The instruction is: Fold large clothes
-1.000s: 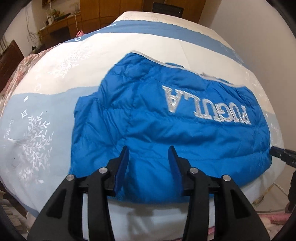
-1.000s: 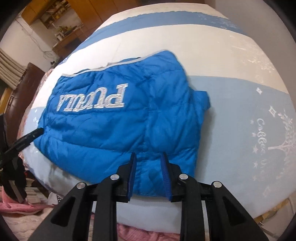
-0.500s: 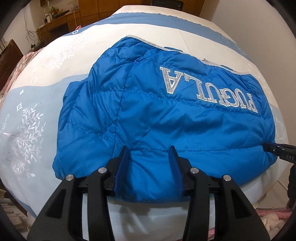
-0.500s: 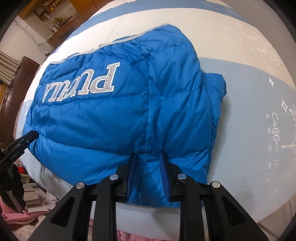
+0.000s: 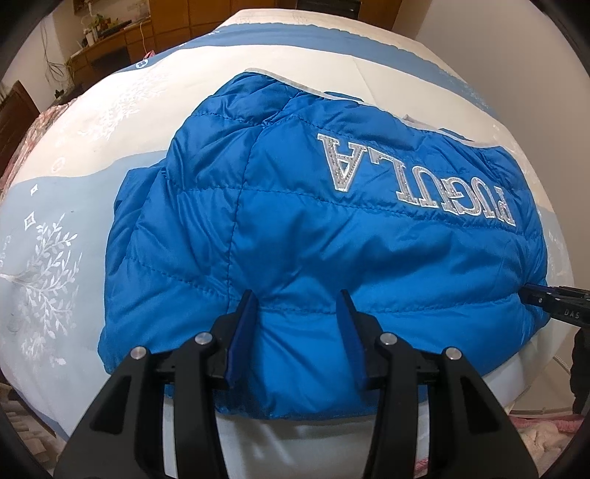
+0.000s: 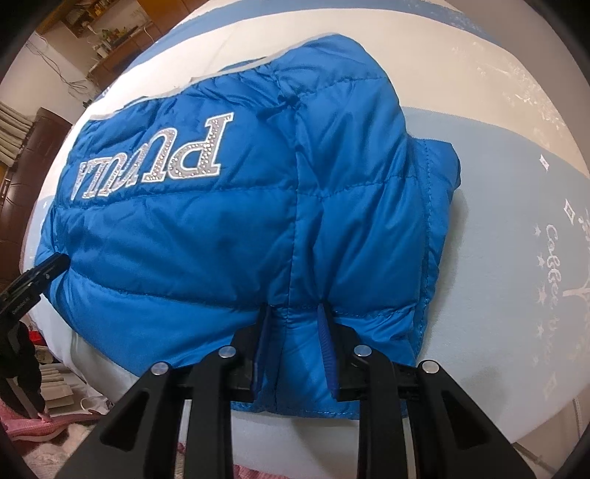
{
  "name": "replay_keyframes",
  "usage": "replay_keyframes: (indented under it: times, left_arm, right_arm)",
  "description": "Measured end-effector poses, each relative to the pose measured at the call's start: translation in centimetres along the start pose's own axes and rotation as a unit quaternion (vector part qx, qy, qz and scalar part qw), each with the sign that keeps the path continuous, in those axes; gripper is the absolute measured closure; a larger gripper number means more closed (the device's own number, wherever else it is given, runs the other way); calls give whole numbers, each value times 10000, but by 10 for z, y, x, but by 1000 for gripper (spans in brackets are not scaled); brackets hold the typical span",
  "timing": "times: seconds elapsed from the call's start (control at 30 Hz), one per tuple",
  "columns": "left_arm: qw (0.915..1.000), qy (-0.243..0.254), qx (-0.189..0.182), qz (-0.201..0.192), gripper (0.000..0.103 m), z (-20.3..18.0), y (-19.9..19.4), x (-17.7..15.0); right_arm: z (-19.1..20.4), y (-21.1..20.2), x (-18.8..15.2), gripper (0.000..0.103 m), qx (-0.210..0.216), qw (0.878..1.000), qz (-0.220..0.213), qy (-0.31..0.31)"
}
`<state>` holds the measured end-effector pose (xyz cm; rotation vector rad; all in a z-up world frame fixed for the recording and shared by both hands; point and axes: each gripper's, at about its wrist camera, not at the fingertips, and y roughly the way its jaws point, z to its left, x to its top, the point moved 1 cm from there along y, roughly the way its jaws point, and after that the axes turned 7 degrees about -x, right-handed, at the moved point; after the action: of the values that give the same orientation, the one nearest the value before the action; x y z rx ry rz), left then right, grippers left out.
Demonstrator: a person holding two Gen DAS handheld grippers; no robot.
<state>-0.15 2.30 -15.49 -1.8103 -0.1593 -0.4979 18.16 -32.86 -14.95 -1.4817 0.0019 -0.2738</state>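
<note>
A blue quilted jacket (image 5: pixel 313 235) is spread across the near part of a bed (image 5: pixel 258 62), with its silver lettering (image 5: pixel 416 180) seen upside down and a pale grey trim along its far edge. The bed is covered by a sheet (image 6: pixel 497 206) banded in white, pale blue and a deeper blue, printed with white leafy sprigs (image 5: pixel 48 265) at the near left and stars and script at the right.

The left gripper (image 5: pixel 297 306) is pressed down onto the near hem of the jacket, a puffed fold bulging between its blue pads; the fingers stand partly apart, and whether the cloth is actually pinched cannot be told. The right gripper (image 6: pixel 293 313) is set on the near hem further right, its fingers drawn narrowly together with a ridge of the fabric squeezed between them. In each wrist view the tip of the other gripper is seen at the jacket's edge.

Beyond the bed, wooden cabinets (image 5: pixel 177 14) and a cluttered shelf (image 6: pixel 99 33) with cables are seen at the far left, a dark wooden piece (image 6: pixel 33 154) at the left, and a plain wall (image 5: pixel 479 33) at the right. Pink fabric (image 6: pixel 33 423) lies on the floor near the bed's near edge.
</note>
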Motion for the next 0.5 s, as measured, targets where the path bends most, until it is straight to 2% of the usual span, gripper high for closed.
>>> replay_keyframes:
  times: [0.2, 0.3, 0.37, 0.5]
  left_arm:
    - [10000, -67, 29, 11, 58, 2, -10, 3]
    - [9998, -18, 211, -60, 57, 1, -21, 2]
    - [9990, 42, 426, -124, 52, 0, -29, 1]
    - [9969, 36, 757, -219, 49, 5, -44, -4]
  right_arm:
    - [-1, 1, 3, 78, -1, 10000, 67, -11]
    - [-2, 1, 5, 78, 14, 10000, 96, -19]
    - [-1, 1, 5, 78, 21, 9999, 110, -29]
    - [-2, 1, 5, 78, 50, 9999, 122, -42]
